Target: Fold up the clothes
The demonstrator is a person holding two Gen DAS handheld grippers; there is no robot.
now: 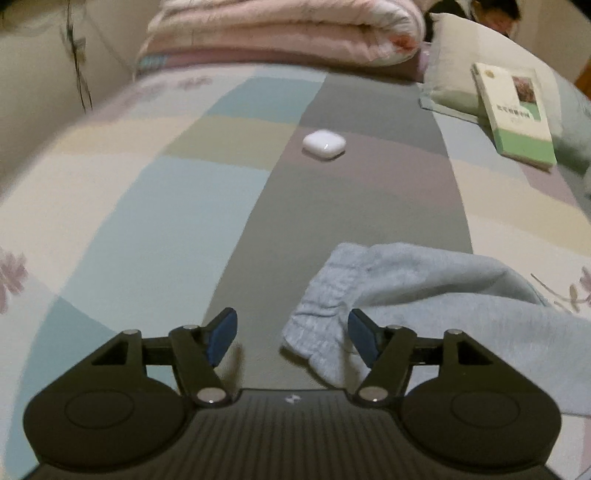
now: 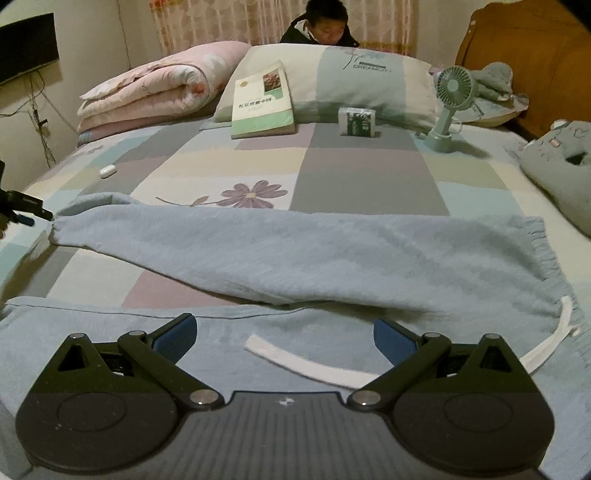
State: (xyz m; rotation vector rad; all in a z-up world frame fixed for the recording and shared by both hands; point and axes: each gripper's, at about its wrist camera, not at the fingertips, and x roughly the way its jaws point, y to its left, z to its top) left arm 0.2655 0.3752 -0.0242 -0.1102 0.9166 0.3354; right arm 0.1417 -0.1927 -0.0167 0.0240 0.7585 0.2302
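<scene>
Light blue sweatpants (image 2: 332, 254) lie spread across the patchwork bedsheet (image 2: 362, 177). One leg runs left to its ribbed cuff (image 1: 317, 314); the elastic waistband (image 2: 543, 254) is at the right, and a white drawstring (image 2: 314, 363) trails over the near fabric. My left gripper (image 1: 291, 334) is open, low over the sheet, and the cuff lies between its blue pads, nearer the right one. It also shows at the far left of the right wrist view as the left gripper (image 2: 35, 218), at the cuff's tip. My right gripper (image 2: 284, 334) is open above the near fabric and drawstring, holding nothing.
A white earbud case (image 1: 324, 144) lies on the sheet beyond the cuff. A book (image 2: 262, 103), a tissue pack (image 2: 357, 122) and a small green fan (image 2: 448, 107) sit by the pillow (image 2: 354, 77). A folded pink quilt (image 2: 155, 88) is back left, a grey-green cushion (image 2: 561, 177) right. A person (image 2: 325, 26) sits behind the pillow.
</scene>
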